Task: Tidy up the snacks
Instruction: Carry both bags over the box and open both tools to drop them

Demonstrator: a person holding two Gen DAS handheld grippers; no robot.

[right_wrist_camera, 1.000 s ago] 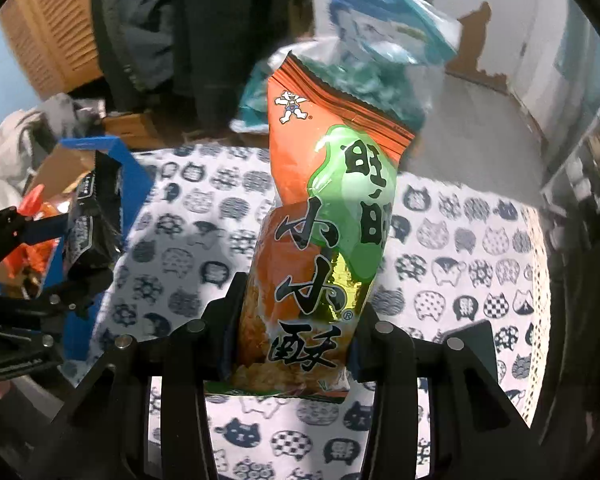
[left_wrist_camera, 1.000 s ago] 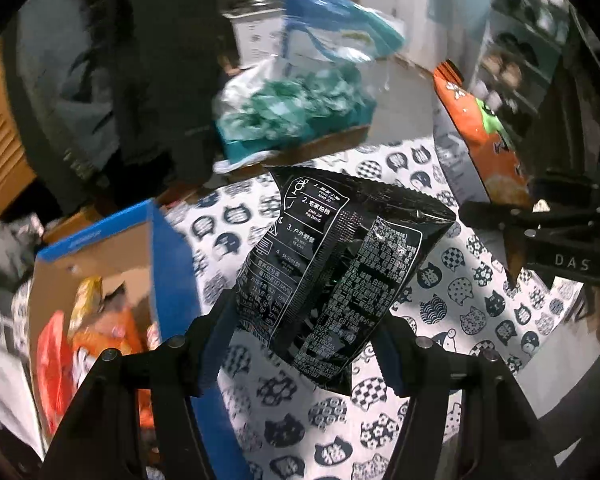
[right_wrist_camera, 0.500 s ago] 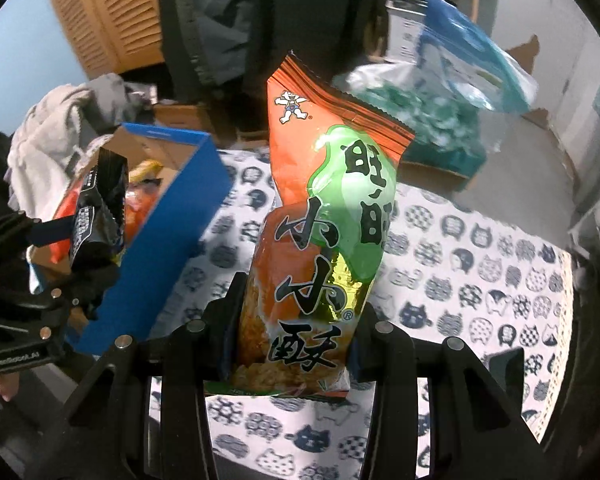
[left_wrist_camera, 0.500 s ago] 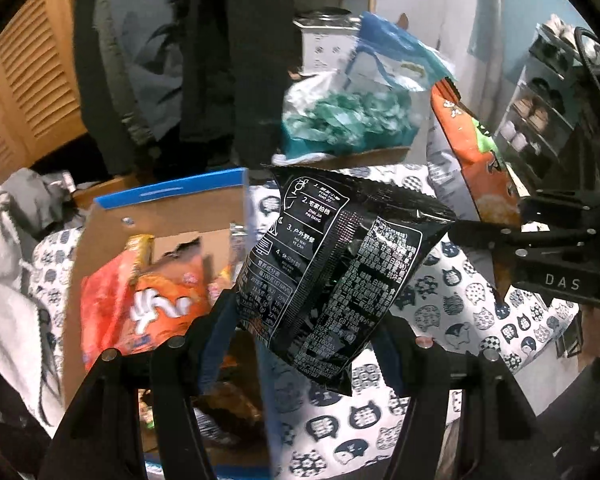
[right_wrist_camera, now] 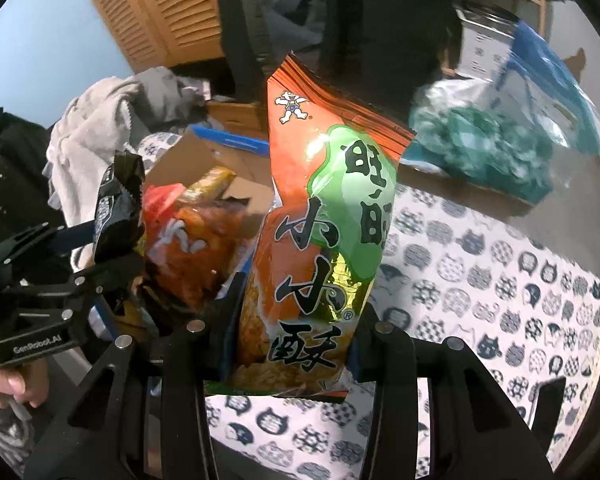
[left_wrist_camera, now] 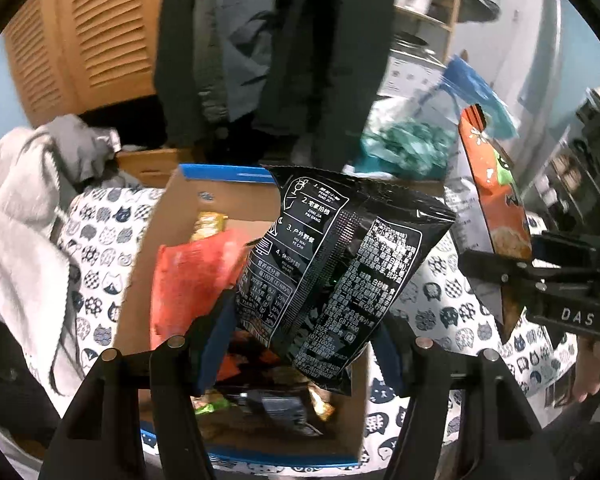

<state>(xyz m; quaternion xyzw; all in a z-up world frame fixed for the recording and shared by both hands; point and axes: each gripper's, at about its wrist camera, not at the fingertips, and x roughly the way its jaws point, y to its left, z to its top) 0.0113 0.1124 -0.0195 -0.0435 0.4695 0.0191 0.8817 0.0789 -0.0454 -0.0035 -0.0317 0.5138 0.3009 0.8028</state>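
Two packets were held upright, presumably for dropping: the left gripper clamped the black snack bag over the open box, while the right gripper gripped the orange bag nearby, right of it, above the cat-print surface

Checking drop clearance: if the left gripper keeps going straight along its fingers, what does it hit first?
Probably the snacks in the cardboard box: the left gripper, shut on the black snack bag, points into it, toward the red packet. Depth unclear.

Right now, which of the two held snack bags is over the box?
The black bag in the left gripper; the orange-and-green bag is beside the cardboard box.
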